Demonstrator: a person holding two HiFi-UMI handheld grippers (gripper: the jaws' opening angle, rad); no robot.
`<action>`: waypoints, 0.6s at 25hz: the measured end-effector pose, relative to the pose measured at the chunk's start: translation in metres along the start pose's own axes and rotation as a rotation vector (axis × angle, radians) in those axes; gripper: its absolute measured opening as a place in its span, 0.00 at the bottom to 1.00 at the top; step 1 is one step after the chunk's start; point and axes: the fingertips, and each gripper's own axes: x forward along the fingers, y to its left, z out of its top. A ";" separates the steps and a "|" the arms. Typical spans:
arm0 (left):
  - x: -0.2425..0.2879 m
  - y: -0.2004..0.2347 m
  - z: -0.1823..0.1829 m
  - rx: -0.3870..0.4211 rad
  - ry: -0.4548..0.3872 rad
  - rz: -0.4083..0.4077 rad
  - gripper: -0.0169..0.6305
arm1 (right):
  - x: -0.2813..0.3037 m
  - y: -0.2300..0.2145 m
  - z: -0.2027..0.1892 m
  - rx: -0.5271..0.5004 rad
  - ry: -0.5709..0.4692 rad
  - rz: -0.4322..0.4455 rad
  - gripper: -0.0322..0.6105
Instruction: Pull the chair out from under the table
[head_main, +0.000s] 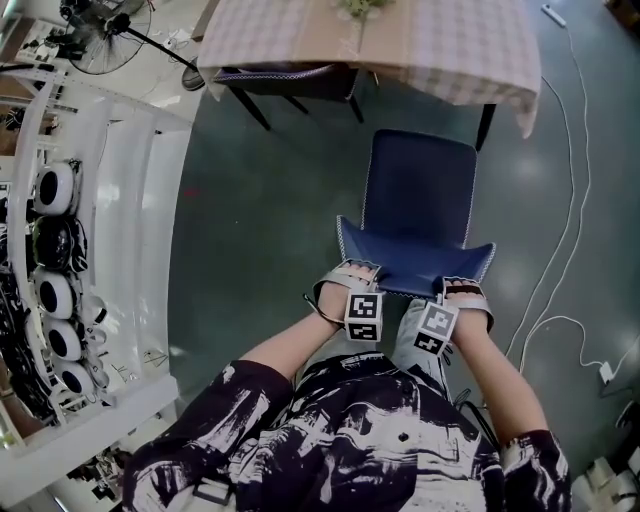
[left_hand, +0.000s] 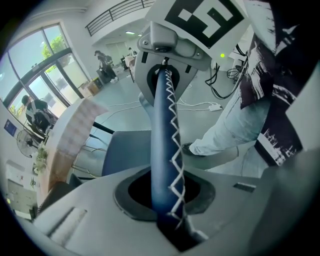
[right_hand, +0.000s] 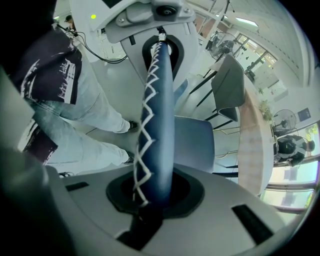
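Observation:
The blue chair (head_main: 420, 185) stands on the dark floor with its seat out in front of the table (head_main: 450, 60), which wears a checked cloth. The chair's back (head_main: 415, 262) is the part nearest me. My left gripper (head_main: 352, 272) is shut on the left part of the top rim, and my right gripper (head_main: 462, 290) is shut on the right part. In the left gripper view the blue rim with white zigzag stitching (left_hand: 166, 145) runs out from between the jaws of the left gripper (left_hand: 169, 210). The right gripper view shows the same rim (right_hand: 156, 125) clamped by the right gripper (right_hand: 149, 197).
A second dark chair (head_main: 285, 80) sits tucked under the table's left side. A white rack with round parts (head_main: 60, 290) lines the left, and a fan (head_main: 110, 40) stands at the top left. A white cable (head_main: 572, 230) trails over the floor on the right. My legs (head_main: 415, 345) are right behind the chair back.

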 end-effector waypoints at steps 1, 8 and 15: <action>0.000 -0.002 0.000 0.000 -0.001 -0.001 0.13 | 0.001 0.003 0.000 -0.005 0.002 -0.001 0.11; 0.001 -0.004 -0.001 -0.005 0.002 -0.010 0.15 | 0.002 0.000 0.001 -0.038 -0.001 -0.063 0.15; -0.036 -0.007 -0.020 -0.033 -0.058 -0.016 0.21 | -0.035 0.017 -0.004 0.021 -0.169 -0.017 0.42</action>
